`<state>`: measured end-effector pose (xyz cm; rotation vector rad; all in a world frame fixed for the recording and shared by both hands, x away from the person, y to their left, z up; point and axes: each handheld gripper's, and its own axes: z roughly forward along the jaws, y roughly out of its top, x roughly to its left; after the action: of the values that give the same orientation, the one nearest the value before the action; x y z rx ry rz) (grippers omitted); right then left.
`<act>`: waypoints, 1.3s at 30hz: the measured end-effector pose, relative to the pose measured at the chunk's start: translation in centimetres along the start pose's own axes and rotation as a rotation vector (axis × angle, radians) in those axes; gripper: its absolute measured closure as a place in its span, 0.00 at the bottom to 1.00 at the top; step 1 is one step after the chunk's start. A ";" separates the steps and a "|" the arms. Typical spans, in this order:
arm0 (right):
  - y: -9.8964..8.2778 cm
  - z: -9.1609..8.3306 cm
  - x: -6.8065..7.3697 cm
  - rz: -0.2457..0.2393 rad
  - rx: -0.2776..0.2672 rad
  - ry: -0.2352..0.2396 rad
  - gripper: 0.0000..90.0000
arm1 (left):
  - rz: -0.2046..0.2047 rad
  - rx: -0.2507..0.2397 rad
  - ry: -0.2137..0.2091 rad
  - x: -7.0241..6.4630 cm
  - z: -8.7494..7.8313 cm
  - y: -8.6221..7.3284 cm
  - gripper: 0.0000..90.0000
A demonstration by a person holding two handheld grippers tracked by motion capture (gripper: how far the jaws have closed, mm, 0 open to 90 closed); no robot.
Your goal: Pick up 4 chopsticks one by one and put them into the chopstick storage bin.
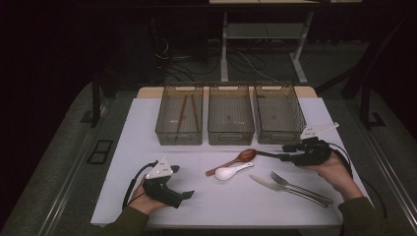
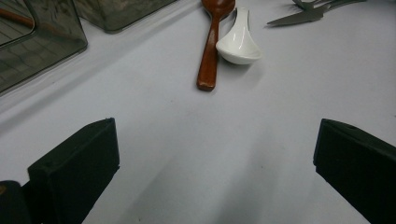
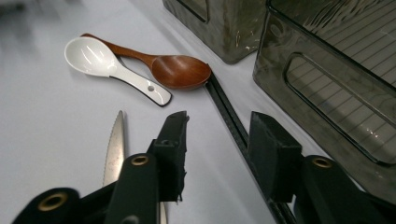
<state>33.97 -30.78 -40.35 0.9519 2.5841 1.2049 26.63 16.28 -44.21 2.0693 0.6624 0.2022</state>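
On the white surface (image 1: 221, 206), before the right bin (image 3: 327, 70), the black chopsticks (image 3: 224, 107) (thin, stiff, light, prob. slippery, so pinch mid-length) lie between the half-open right gripper's (image 3: 219, 119) jaws, not yet pinched; left gripper (image 2: 217, 123) wide, empty.

left gripper (image 1: 184, 195): black body, white three-cornered top plate, black cable | right gripper (image 1: 287, 152): black, white plate, brass-coloured rivets at jaw links, black cable | sleeves (image 1: 125, 222): olive-green cuffs
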 end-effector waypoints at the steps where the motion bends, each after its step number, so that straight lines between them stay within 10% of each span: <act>1: 0.1 0.1 -0.1 -0.008 0.005 0.001 0.65 | 0.001 0.001 0.000 0.0 0.0 0.0 0.00; 19: 0.0 0.7 -2.5 -0.043 0.072 -0.031 0.84 | 0.006 0.000 -0.006 -0.1 0.0 0.0 0.00; 39: -2.1 1.2 -4.2 -0.016 0.140 -0.034 0.82 | 0.010 0.006 -0.016 -0.1 0.1 0.0 0.00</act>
<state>36.70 -33.51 -43.30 0.9664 2.6729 1.0052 26.56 16.20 -44.26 2.0787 0.6434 0.1894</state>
